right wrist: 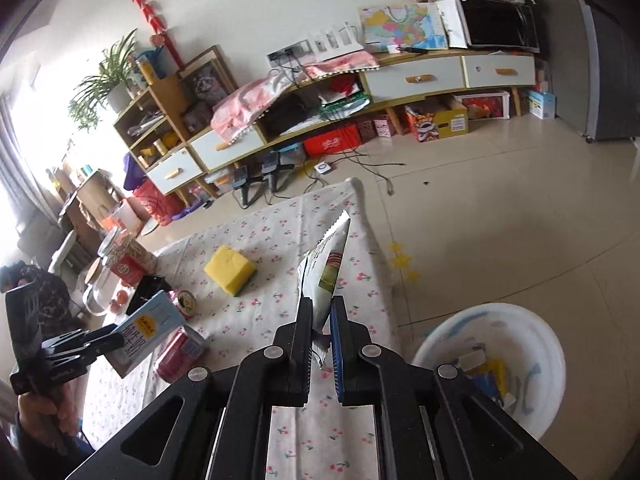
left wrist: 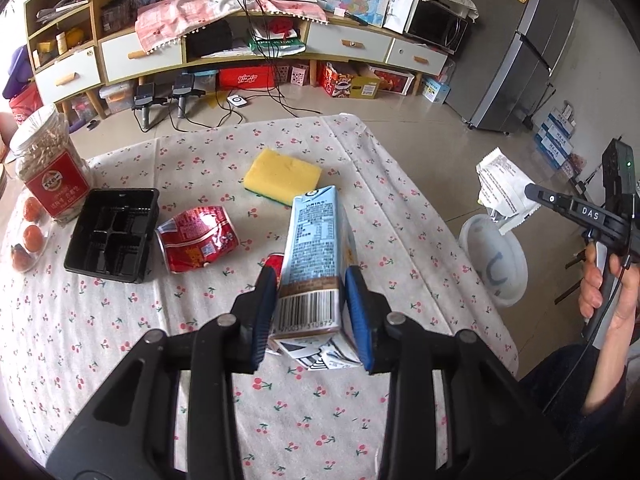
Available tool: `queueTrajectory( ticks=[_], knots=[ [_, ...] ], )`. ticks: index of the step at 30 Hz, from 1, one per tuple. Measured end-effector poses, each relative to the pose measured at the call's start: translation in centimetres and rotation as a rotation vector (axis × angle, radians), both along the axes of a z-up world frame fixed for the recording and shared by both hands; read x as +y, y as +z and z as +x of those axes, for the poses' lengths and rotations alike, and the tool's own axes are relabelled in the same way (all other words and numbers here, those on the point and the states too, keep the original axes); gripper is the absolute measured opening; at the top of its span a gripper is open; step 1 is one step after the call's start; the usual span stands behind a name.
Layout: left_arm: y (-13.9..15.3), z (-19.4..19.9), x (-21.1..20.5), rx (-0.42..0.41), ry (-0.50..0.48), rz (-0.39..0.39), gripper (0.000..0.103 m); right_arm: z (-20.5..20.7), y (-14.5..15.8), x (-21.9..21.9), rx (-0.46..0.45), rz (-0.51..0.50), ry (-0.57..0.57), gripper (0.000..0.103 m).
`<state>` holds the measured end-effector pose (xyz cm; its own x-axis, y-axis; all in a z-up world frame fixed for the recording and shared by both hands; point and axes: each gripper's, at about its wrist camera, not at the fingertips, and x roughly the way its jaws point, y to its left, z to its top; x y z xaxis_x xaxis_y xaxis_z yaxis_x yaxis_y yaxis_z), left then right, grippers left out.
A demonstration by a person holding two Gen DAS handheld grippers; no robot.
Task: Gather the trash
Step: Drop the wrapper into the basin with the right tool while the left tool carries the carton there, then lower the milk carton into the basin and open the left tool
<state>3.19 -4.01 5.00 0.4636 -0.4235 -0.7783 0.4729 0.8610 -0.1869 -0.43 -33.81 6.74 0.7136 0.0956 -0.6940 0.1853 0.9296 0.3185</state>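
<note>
My left gripper is shut on a light blue milk carton and holds it above the table; it also shows in the right wrist view. My right gripper is shut on a white snack wrapper, held off the table's right edge; the wrapper also shows in the left wrist view. A white trash bin holding some litter stands on the floor beside the table, also in the left wrist view. A crushed red can lies on the table.
On the cherry-print tablecloth are a black plastic tray, a yellow sponge, a glass jar of seeds and small orange fruits. A second red can lies under the carton. A long cabinet stands behind.
</note>
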Motion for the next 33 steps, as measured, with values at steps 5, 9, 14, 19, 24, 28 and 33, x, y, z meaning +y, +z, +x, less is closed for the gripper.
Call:
queueTrajectory(
  ticks=[5,9,14,19,24,28,33],
  knots=[
    [0.4,-1.7,-2.8,-0.014,-0.035,-0.037,0.037,-2.4,-1.3,-5.3,0.085,-0.048,-0.160,0.009],
    [0.6,-2.9,-6.1,-0.001,-0.105,-0.075,0.037,-3.9,-3.8,-8.9,0.186,0.004,-0.211,0.009],
    [-0.2,-4.1,-10.9,0.027,-0.188,-0.077,0.037,-3.7,-7.1,-9.4,0.328,0.028,-0.190,0.010],
    [-1.0,-4.7,-14.5,0.052,-0.231,-0.091,0.037,-3.2,-9.1,-9.4,0.402,0.044,-0.164,0.017],
    [-1.6,-5.4,-17.3,0.070,-0.261,-0.106,0.037,-3.8,-9.8,-10.6,0.493,-0.056,-0.269,0.045],
    [-2.4,-5.8,-19.6,0.095,-0.292,-0.116,0.037,-5.0,-8.2,-11.7,0.414,-0.036,-0.337,0.045],
    [-3.6,-6.7,-23.5,0.112,-0.343,-0.110,0.037,-6.2,-6.3,-13.5,0.317,0.018,-0.452,0.046]
  ],
)
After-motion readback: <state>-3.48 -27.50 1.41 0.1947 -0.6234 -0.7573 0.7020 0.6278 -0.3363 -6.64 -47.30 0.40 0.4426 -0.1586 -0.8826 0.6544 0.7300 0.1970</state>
